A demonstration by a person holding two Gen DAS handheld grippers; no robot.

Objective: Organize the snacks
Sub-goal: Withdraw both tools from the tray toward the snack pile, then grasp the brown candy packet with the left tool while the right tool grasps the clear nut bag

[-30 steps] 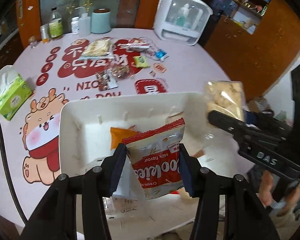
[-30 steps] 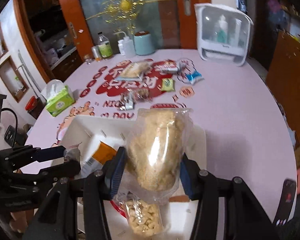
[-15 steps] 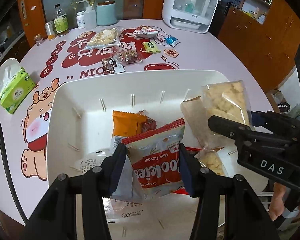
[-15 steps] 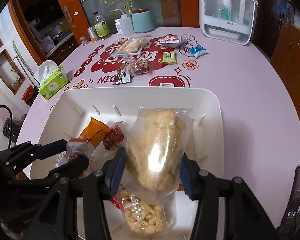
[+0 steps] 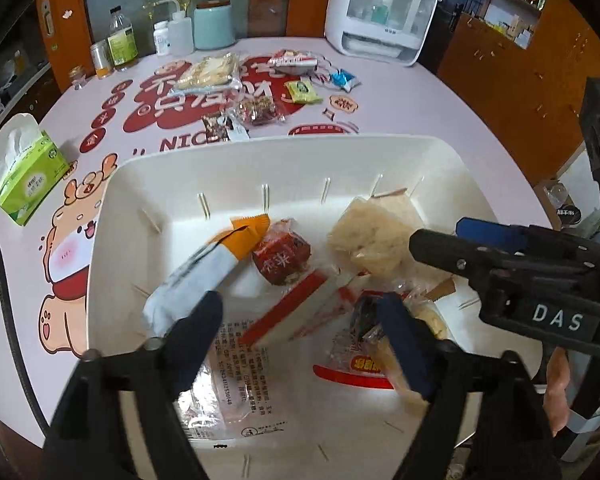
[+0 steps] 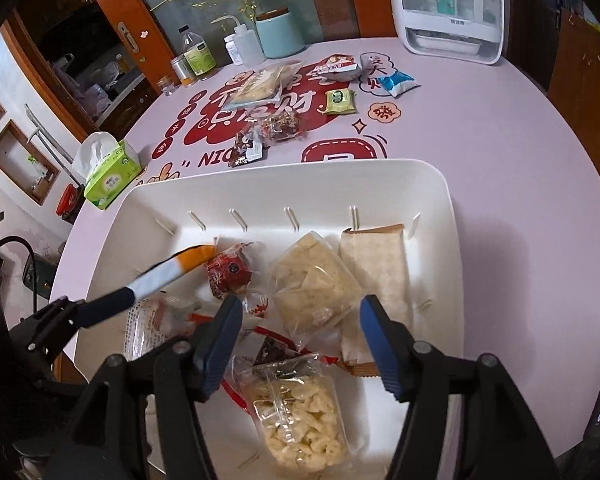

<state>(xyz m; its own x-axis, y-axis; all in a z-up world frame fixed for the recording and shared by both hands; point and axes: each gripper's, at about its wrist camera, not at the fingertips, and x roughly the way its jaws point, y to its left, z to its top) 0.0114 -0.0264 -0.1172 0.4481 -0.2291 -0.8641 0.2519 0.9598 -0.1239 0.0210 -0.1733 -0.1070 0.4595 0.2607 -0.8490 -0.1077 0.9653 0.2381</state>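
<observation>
A white tray [image 5: 112, 200] [image 6: 440, 184] on the pink table holds several snack packs. My left gripper [image 5: 300, 320] is open above the red-and-white cookies pack [image 5: 296, 312], which lies tilted in the tray. My right gripper [image 6: 298, 320] is open above the clear bag of pale crisps [image 6: 314, 280] [image 5: 372, 236], which rests in the tray. An orange-and-white pack [image 5: 204, 268], a red wrapped sweet [image 5: 282, 256], a brown paper pack [image 6: 380, 268] and a clear bag of puffs [image 6: 304, 420] also lie inside.
More snacks lie beyond the tray: a flat cracker bag [image 6: 260, 84], a green pack [image 6: 340, 102], a blue pack [image 6: 398, 82], a red pack [image 6: 336, 66], dark sweets [image 6: 268, 132]. A green tissue box [image 6: 108, 172], bottles [image 6: 198, 56] and a white appliance [image 6: 448, 8] stand around.
Both grippers have opened. The cookies pack has dropped from the left gripper into the tray, and the crisps bag has dropped from the right gripper into the tray.
</observation>
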